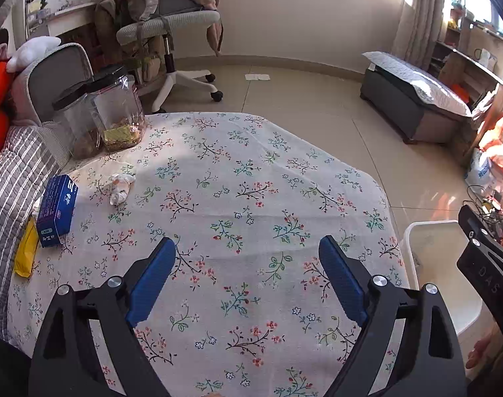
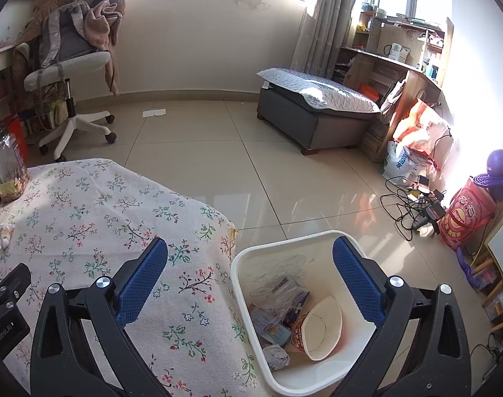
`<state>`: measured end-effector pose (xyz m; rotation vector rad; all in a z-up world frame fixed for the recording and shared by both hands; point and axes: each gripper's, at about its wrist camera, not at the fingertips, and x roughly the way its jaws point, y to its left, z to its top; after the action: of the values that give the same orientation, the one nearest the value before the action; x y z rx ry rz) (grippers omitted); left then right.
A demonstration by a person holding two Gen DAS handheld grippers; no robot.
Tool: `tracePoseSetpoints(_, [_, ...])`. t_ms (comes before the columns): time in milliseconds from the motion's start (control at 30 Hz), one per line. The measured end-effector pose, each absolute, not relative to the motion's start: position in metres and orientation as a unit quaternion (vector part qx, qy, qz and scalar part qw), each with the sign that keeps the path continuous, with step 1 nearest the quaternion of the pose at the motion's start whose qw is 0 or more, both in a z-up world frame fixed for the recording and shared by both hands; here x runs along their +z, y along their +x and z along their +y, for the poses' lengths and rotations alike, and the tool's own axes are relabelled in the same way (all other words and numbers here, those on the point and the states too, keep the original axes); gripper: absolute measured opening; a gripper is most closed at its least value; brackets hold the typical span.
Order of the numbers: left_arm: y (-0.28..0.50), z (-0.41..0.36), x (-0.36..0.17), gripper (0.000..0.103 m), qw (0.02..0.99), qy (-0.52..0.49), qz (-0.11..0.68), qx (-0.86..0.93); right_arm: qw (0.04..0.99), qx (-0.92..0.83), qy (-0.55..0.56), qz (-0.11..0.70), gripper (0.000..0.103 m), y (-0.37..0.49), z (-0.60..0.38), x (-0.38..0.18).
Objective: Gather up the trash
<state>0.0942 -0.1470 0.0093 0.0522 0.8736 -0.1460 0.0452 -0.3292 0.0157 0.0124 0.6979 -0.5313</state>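
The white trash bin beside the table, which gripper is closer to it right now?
Right. The right gripper hangs over the white trash bin, one finger above its opening. The left gripper is over the floral tablecloth, with the bin off to its right.

Bare tablecloth (image 1: 251,198) is lying open mid-table; jars (image 1: 119,112), box (image 1: 57,210) and tissue (image 1: 120,187) are crowding its left edge.

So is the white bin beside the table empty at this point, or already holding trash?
Holding trash. The white bin contains a flattened paper cup, a crumpled tissue and plastic wrappers, but is far from full.
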Motion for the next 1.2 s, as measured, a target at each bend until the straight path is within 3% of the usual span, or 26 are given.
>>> tracePoseSetpoints(800, [0.124,0.064,-0.033,0.086,0.865,-0.006,0.491,0.107,0.932,-0.042,-0.106,0.345,0.096,0.094,-0.138,0.001])
tracePoseSetpoints(1200, [0.189,0.141,-0.045,0.086,0.843,-0.042,0.520,0.131,0.915,-0.039,-0.130,0.380,0.096,0.100,-0.135,-0.023])
